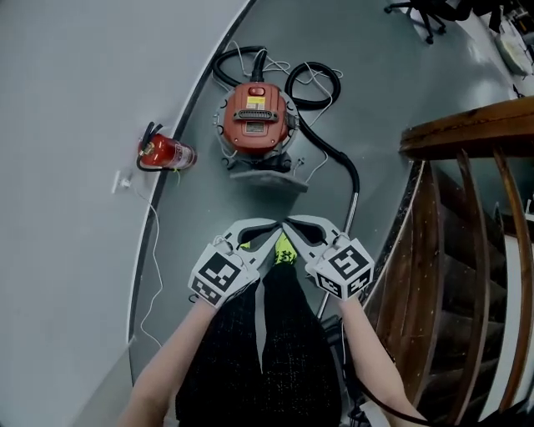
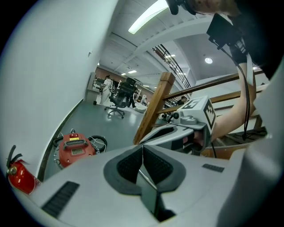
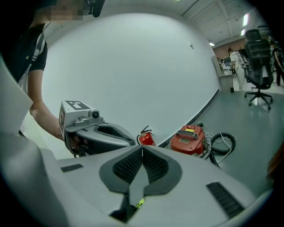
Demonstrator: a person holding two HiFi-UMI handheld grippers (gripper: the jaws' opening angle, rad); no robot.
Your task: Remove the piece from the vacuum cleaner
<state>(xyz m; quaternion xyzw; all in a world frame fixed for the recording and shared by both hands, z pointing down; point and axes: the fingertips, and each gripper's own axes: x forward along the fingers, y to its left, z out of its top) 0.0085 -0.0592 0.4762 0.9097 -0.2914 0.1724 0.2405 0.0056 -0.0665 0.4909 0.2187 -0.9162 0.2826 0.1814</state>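
Observation:
A red vacuum cleaner (image 1: 254, 117) stands on the grey floor by the curved wall. Its black hose (image 1: 313, 83) loops behind it and runs into a metal wand (image 1: 350, 208) lying to the right. A grey flat piece (image 1: 269, 177) lies against its near side. My left gripper (image 1: 271, 225) and right gripper (image 1: 289, 223) hang side by side well short of the vacuum, tips nearly touching each other. Both are shut with nothing between the jaws. The vacuum (image 2: 75, 150) is far off in the left gripper view, as is the vacuum (image 3: 188, 138) in the right gripper view.
A red fire extinguisher (image 1: 165, 153) lies at the wall's foot left of the vacuum. A wooden stair railing (image 1: 467, 133) rises on the right. An office chair (image 1: 421, 12) stands far back. My own legs and yellow shoes (image 1: 285, 250) are under the grippers.

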